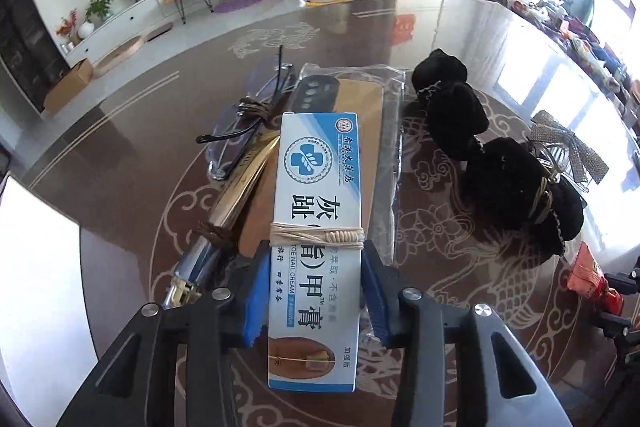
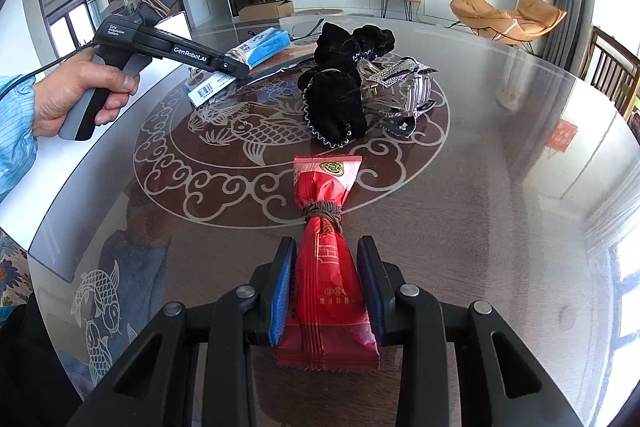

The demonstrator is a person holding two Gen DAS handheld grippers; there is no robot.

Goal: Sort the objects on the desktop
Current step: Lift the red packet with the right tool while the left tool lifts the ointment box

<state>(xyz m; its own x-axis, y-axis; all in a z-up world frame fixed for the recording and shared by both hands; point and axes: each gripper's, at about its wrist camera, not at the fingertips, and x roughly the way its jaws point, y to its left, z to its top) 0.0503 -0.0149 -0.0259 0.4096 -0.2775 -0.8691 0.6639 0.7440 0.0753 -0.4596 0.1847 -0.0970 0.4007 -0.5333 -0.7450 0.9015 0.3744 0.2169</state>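
My left gripper (image 1: pixel 316 267) is shut on a blue and white toe nail cream box (image 1: pixel 318 227) bound with a pale cord, held over a brown phone-case packet (image 1: pixel 352 131) in clear wrap. Glasses (image 1: pixel 244 131) and a gold item (image 1: pixel 240 187) lie at its left. A black velvet scrunchie (image 1: pixel 492 163) lies at the right. My right gripper (image 2: pixel 326 267) is shut on a red snack packet (image 2: pixel 326 267) tied with brown cord, low over the glass table (image 2: pixel 500 187). The box (image 2: pixel 264 47), the scrunchie (image 2: pixel 340 95) and a rhinestone hair clip (image 2: pixel 400 87) show beyond it.
The red packet also shows at the right edge of the left wrist view (image 1: pixel 592 275), near a rhinestone bow (image 1: pixel 568 143). The person's hand holds the left gripper's handle (image 2: pixel 100 87). The round table has a white rim (image 1: pixel 36 259). Chairs and a TV stand beyond.
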